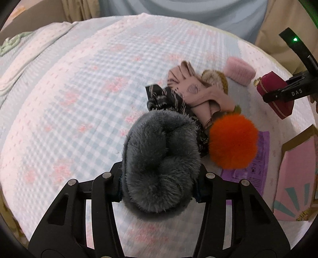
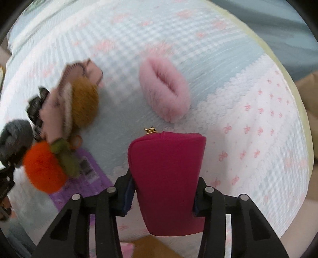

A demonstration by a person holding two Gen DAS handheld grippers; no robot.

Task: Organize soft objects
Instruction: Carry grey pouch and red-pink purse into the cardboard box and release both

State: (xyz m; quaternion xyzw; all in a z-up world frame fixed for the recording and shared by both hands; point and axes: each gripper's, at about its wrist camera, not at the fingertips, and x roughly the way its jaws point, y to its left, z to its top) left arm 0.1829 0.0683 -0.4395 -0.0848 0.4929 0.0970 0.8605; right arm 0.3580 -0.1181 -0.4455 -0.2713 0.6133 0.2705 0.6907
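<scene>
My left gripper (image 1: 159, 186) is shut on a grey fluffy roll (image 1: 159, 158) and holds it above the bed. My right gripper (image 2: 163, 200) is shut on a magenta zip pouch (image 2: 167, 178); the pouch also shows in the left wrist view (image 1: 272, 87). A pile lies on the bed: an orange pompom (image 1: 232, 141), pink gloves (image 1: 196, 89), a black patterned scarf (image 1: 165, 99) and a brown furry piece (image 1: 216, 77). A pink fluffy cuff (image 2: 165, 89) lies apart beyond the pouch. The grey roll shows at the right wrist view's left edge (image 2: 15, 137).
The bed has a blue-and-white check cover with pink motifs (image 1: 79, 99). A purple printed sheet (image 1: 250, 170) lies under the pompom. A pink cardboard box (image 1: 296, 178) stands at the right. Blue cloth (image 1: 178, 10) lies beyond the bed's far edge.
</scene>
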